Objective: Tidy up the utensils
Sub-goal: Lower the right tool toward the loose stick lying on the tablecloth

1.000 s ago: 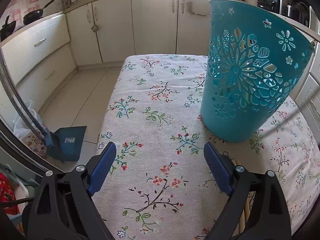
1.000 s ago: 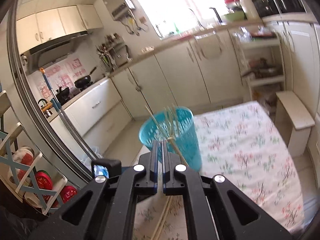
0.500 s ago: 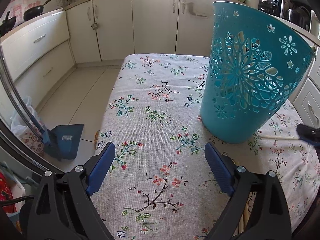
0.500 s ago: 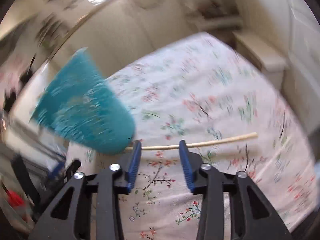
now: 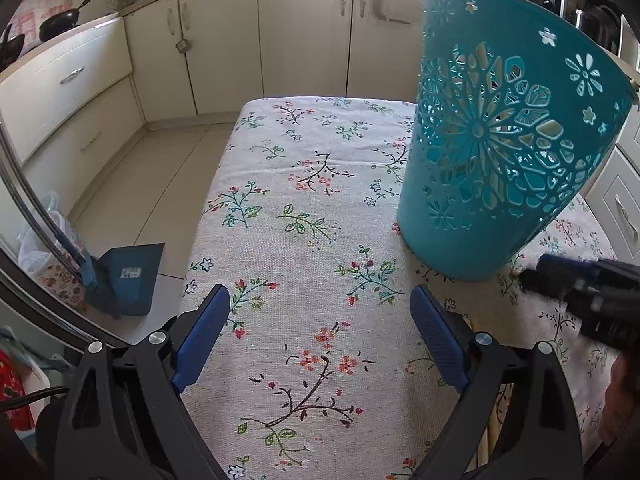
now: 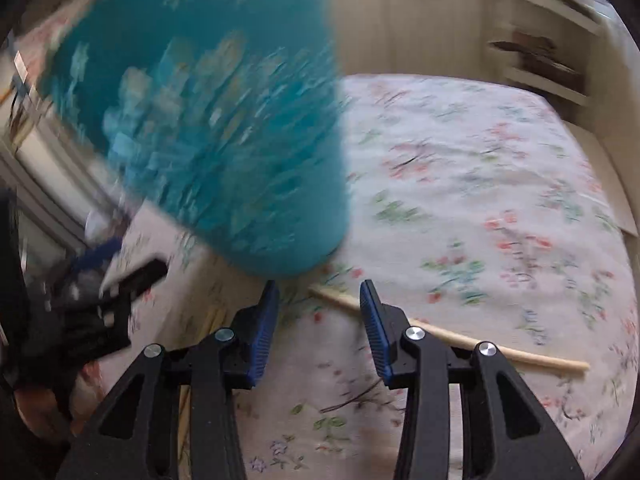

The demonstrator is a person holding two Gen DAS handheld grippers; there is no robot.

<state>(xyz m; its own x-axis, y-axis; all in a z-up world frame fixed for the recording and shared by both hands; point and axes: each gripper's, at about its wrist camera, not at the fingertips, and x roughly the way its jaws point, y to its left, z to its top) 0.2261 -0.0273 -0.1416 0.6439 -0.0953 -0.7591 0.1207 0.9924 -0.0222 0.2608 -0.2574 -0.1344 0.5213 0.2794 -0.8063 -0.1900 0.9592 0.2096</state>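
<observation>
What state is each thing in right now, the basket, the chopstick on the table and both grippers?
Teal basket: upright on the tablecloth, chopsticks inside.
Loose chopstick: flat on the tablecloth, untouched.
Right gripper: open, jaws just widened, chopstick tip between them.
Left gripper: open, empty.

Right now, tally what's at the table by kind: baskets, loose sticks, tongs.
Teal basket: 1
Loose sticks: at least 2, one lying between the right tongs, others half hidden by the left tongs
Tongs: 2, both open; the right have just been opening
Total: at least 5
</observation>
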